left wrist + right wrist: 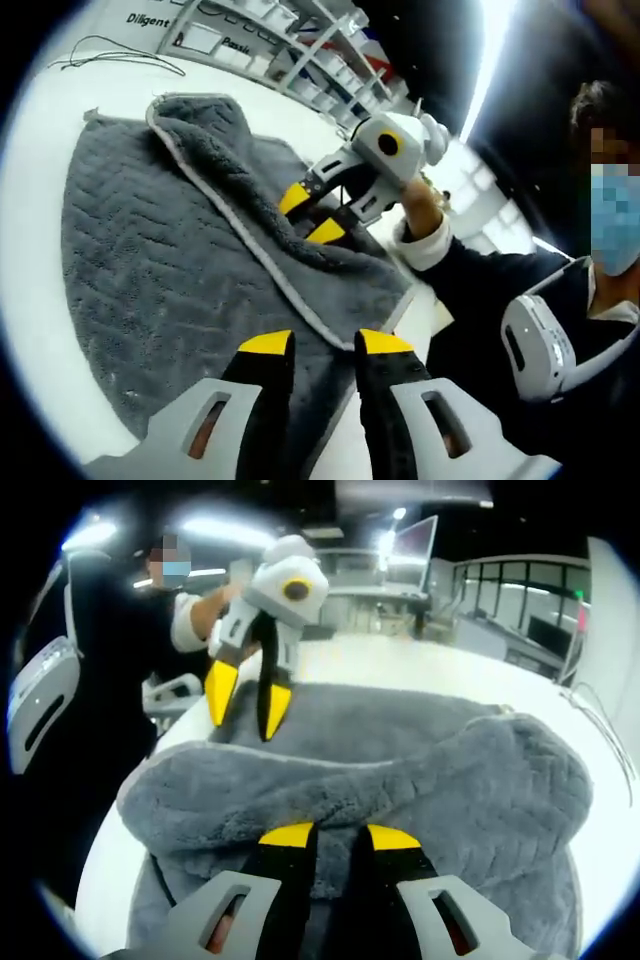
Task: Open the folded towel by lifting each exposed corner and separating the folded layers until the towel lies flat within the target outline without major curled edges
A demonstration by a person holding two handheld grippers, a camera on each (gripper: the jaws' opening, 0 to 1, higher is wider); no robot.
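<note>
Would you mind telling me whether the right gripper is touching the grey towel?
Touching: in the left gripper view, the right gripper has its yellow fingers pressed into the towel's folded-over layer.

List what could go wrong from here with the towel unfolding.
1. The folded flap of the grey towel still lies doubled over; pulled unevenly, its pale hem may curl.
2. The right gripper and the left gripper work close together at the fold and could collide.
</note>
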